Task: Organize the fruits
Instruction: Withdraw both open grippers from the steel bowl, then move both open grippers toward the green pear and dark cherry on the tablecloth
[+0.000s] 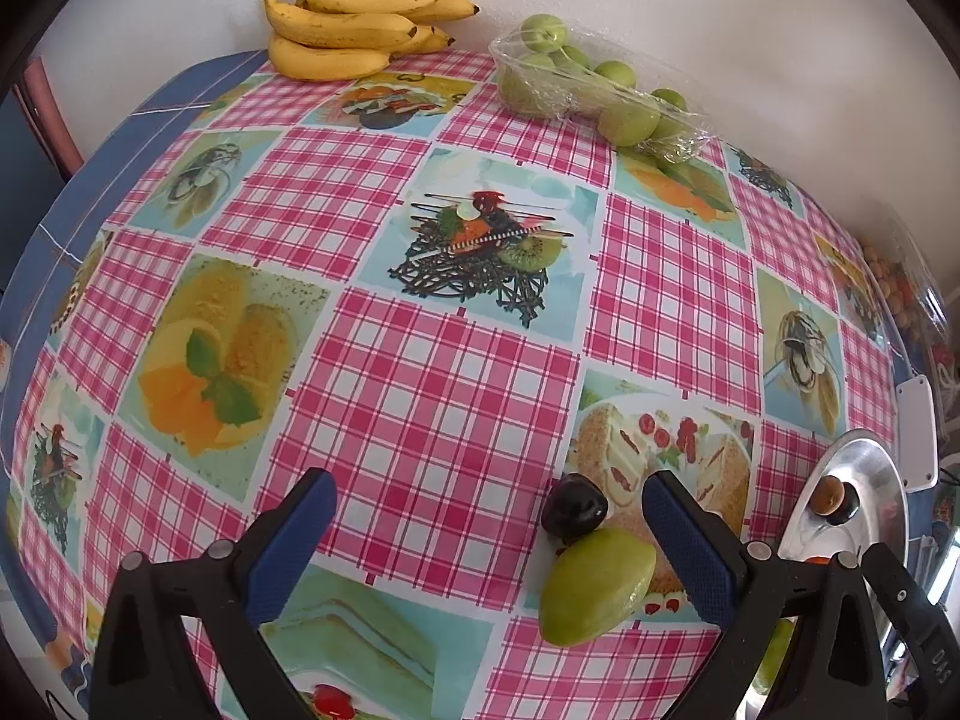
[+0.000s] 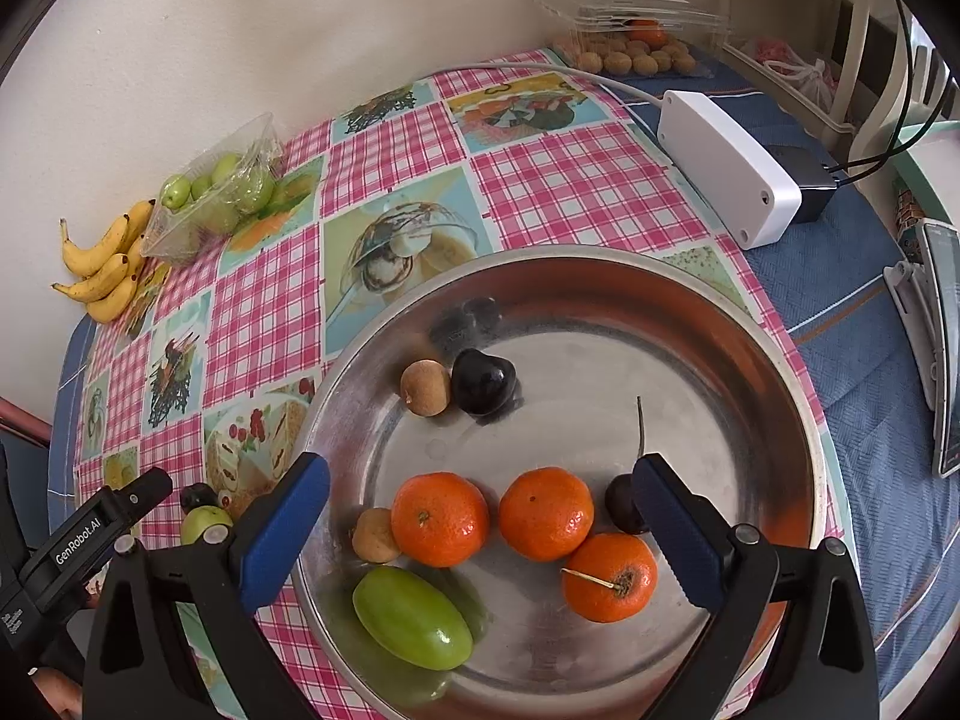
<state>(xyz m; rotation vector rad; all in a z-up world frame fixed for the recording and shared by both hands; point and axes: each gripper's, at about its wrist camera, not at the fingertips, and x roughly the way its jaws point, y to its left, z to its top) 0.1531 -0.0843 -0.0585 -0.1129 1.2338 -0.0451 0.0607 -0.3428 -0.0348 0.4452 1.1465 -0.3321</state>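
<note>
A round metal tray [image 2: 780, 360] holds three oranges [image 2: 440, 519], a green fruit [image 2: 413, 617], two small brown fruits [image 2: 425, 388] and two dark cherries [image 2: 483, 382]. My right gripper [image 2: 480, 534] hangs open above the oranges, touching none of them. On the checked tablecloth left of the tray lie a green fruit [image 1: 594, 585] and a dark cherry [image 1: 573, 507]. My left gripper [image 1: 489, 546] stands open over the cloth, the green fruit lying loose near its right finger. The tray's rim [image 1: 864, 450] shows at the right of the left wrist view.
Bananas [image 1: 354, 18] and a clear bag of green fruits [image 1: 576, 84] lie against the far wall. A white box [image 2: 729, 168] with a cable, a clear punnet of small brown fruits [image 2: 636, 30] and a phone [image 2: 948, 348] sit right of the tray on blue cloth.
</note>
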